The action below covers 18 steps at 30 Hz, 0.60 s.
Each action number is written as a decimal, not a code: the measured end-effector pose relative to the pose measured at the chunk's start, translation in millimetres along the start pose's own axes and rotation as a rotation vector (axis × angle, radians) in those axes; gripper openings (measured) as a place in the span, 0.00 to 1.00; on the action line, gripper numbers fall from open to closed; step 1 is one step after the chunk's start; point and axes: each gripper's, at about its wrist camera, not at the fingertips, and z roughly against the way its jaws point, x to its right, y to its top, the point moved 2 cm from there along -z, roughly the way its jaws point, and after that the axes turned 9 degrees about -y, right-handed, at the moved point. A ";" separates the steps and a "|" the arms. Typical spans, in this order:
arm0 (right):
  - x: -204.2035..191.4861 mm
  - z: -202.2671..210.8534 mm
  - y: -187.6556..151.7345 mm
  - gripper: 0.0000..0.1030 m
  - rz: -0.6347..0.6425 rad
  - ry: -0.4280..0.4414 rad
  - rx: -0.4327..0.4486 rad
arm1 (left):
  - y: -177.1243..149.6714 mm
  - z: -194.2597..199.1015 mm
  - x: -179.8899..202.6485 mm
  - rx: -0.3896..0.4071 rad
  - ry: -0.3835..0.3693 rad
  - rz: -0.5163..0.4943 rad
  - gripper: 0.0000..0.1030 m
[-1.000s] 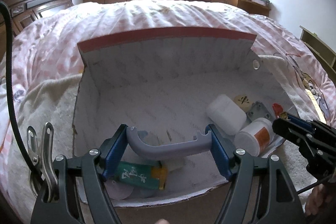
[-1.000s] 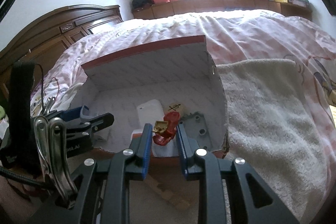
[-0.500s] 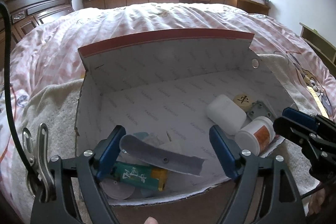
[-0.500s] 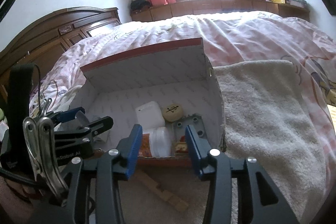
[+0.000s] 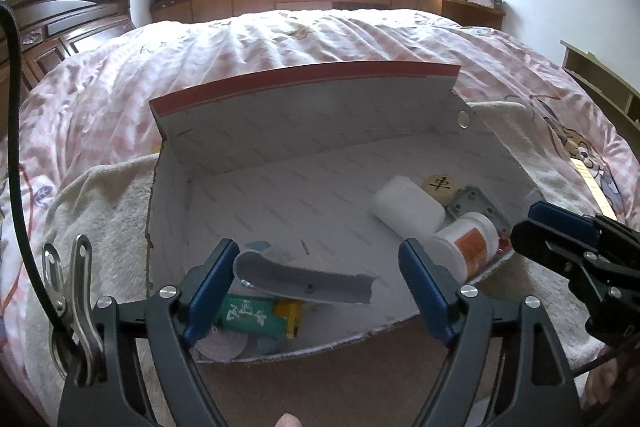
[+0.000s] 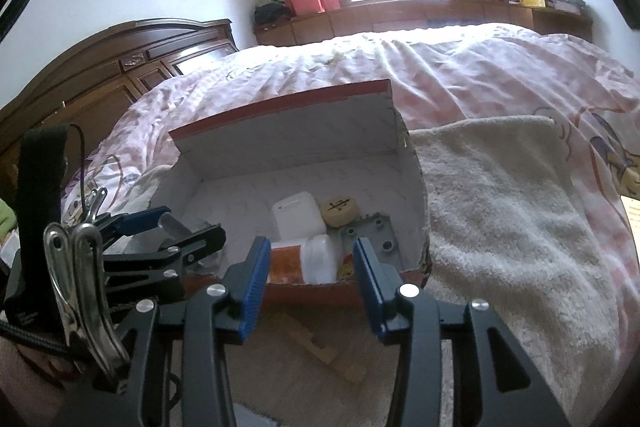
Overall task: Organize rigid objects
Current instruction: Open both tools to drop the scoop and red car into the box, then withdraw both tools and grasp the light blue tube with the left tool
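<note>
Both drops look done: left gripper (image 5: 316,279) wide open, empty over the grey handle (image 5: 304,283) lying in the box (image 5: 304,87), right gripper (image 6: 308,275) part open, empty at the front wall; lift clear, don't snag the wall, fetch wood block (image 6: 320,351).

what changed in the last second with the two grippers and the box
Left gripper let go of the grey handle, which dropped into the box. Right gripper released a small red toy into it. White bottle and round wooden piece stayed put.
</note>
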 end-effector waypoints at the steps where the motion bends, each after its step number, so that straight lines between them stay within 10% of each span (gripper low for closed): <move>1: -0.6 2.1 -0.5 0.44 0.002 0.002 0.001 | -0.4 1.8 1.3 0.001 -0.001 -0.002 0.81; 18: 0.3 31.7 -29.5 0.44 0.013 0.019 -0.031 | -22.8 29.9 22.5 -0.009 -0.041 -0.022 0.81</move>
